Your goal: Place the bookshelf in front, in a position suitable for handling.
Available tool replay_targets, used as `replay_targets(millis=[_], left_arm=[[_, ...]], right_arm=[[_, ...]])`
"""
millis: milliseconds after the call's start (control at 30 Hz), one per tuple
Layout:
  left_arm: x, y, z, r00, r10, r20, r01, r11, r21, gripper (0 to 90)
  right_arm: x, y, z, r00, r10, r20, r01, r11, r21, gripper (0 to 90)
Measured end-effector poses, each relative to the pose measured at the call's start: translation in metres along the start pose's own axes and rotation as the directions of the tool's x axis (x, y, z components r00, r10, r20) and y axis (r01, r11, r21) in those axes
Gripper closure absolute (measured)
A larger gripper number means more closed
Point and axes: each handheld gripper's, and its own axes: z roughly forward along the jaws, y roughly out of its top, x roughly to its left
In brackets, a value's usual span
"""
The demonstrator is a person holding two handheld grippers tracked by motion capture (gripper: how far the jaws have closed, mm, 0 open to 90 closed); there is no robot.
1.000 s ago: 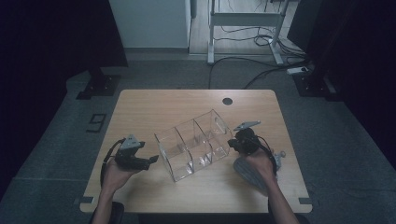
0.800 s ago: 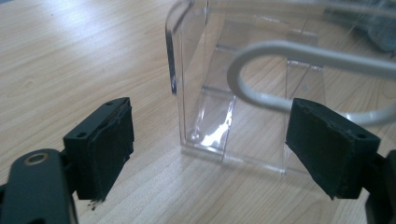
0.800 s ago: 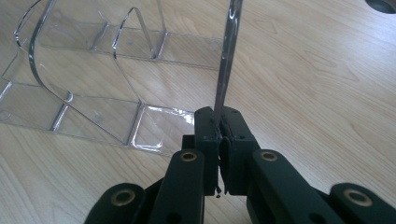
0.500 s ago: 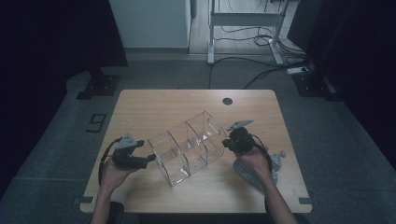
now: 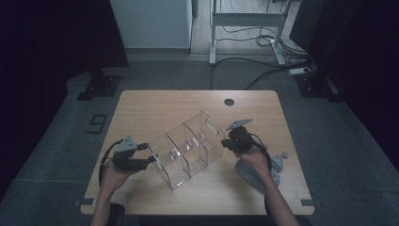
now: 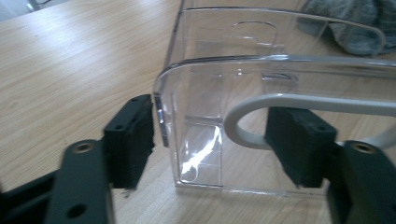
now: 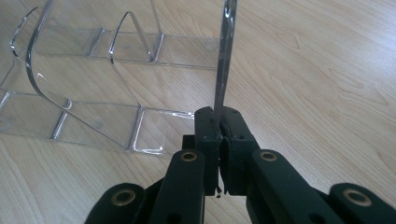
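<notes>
One big wooden worktop (image 5: 155,108) fills the middle of the high view. On it, near the bottom middle of the frame, lies a clear plastic organizer (image 5: 188,148). It sits slantwise, running from lower left to upper right, and thin see-through walls split it into boxes. A grey cloth (image 5: 277,165) lies on the worktop at the lower right, under the person's right hand.

The organizer looks light, since it is only thin plastic with nothing inside. It also looks hard and stiff, so it should not bend or sag when lifted. The smooth walls are probably slippery, and a hard squeeze or a bump might crack them. The best places to hold are the thin walls at the two ends, one on each side, so it stays level.

The right gripper (image 5: 226,143) is at the upper right end of the organizer. Its fingers (image 7: 208,135) are clamped tight on the edge of one thin wall (image 7: 224,56).

The left gripper (image 5: 149,159) is at the lower left end. Its fingers (image 6: 130,135) have just been closing, with the end wall (image 6: 243,79) between them. They stand apart, and a small gap shows beside the wall, so they do not pinch it yet.
</notes>
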Motion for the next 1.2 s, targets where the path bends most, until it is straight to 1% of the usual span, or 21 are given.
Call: replay_targets(millis=[67,133,167,233,333,433,467,500,567,633,733,900,967,1133,1200], left_arm=[[-0.001,0.0,0.0,1.0,0.007,-0.007,-0.007,1.0,-0.002,36.7],[-0.002,0.0,0.001,0.9996,0.005,-0.029,-0.006,1.0,-0.003,39.5],[-0.001,0.0,0.001,0.9995,0.003,-0.03,-0.003,1.0,-0.003,41.1],[-0.001,0.0,0.002,0.9995,0.002,-0.032,-0.003,1.0,-0.006,41.2],[-0.002,-0.001,0.006,0.9995,0.0,-0.031,-0.001,1.0,-0.009,40.1],[-0.002,0.0,0.006,0.9993,0.003,-0.038,-0.003,1.0,-0.006,40.6],[-0.002,0.0,0.006,0.9992,-0.003,-0.039,0.002,1.0,-0.007,41.3],[-0.002,-0.001,0.006,0.9993,-0.005,-0.037,0.005,1.0,-0.008,42.2],[-0.002,-0.001,0.005,0.9995,-0.011,-0.031,0.01,0.9999,-0.009,42.8],[-0.002,-0.001,0.004,0.9996,-0.015,-0.024,0.015,0.9999,-0.007,43.2],[-0.004,-0.002,0.003,0.9997,-0.023,-0.011,0.023,0.9997,-0.006,43.2],[-0.007,-0.003,0.002,0.9992,-0.04,-0.001,0.04,0.9992,-0.005,43.2],[-0.009,-0.003,0.002,0.9989,-0.047,-0.003,0.047,0.9988,-0.009,43.3],[-0.012,-0.004,0.002,0.9982,-0.059,-0.01,0.059,0.9982,-0.012,43.3],[-0.013,-0.005,0.001,0.9978,-0.065,-0.015,0.065,0.9978,-0.016,43.4]], right_arm=[[0.0,0.0,0.0,1.0,0.0,-0.002,0.0,1.0,0.0,86.1],[0.0,0.0,0.0,1.0,0.002,0.0,-0.002,1.0,-0.001,85.5],[0.0,0.0,-0.001,1.0,0.004,-0.002,-0.004,1.0,0.001,84.6],[0.0,0.0,-0.003,0.9998,0.009,-0.016,-0.009,1.0,0.003,82.4],[0.0,0.0,-0.009,0.9996,0.007,-0.028,-0.007,1.0,-0.009,73.9],[0.001,-0.001,-0.017,0.9996,-0.006,-0.027,0.005,1.0,-0.01,62.0],[0.001,-0.001,-0.02,0.9995,-0.008,-0.029,0.008,1.0,-0.011,57.9],[0.0,-0.003,-0.023,0.9992,-0.016,-0.038,0.016,1.0,-0.008,53.0],[0.0,-0.005,-0.028,0.9993,-0.016,-0.034,0.016,1.0,-0.002,47.1],[-0.003,-0.009,-0.032,0.9991,-0.019,-0.039,0.019,1.0,0.006,42.4],[-0.008,-0.016,-0.039,0.9995,-0.011,-0.029,0.011,1.0,0.022,37.3],[-0.015,-0.032,-0.049,1.0,0.006,0.002,-0.006,0.999,0.039,31.3],[-0.018,-0.041,-0.052,0.9996,0.009,0.026,-0.01,0.999,0.052,28.3],[-0.026,-0.06,-0.054,0.9992,0.016,0.037,-0.019,0.997,0.081,25.0],[-0.03,-0.067,-0.052,0.9987,0.029,0.041,-0.033,0.995,0.097,23.2]])
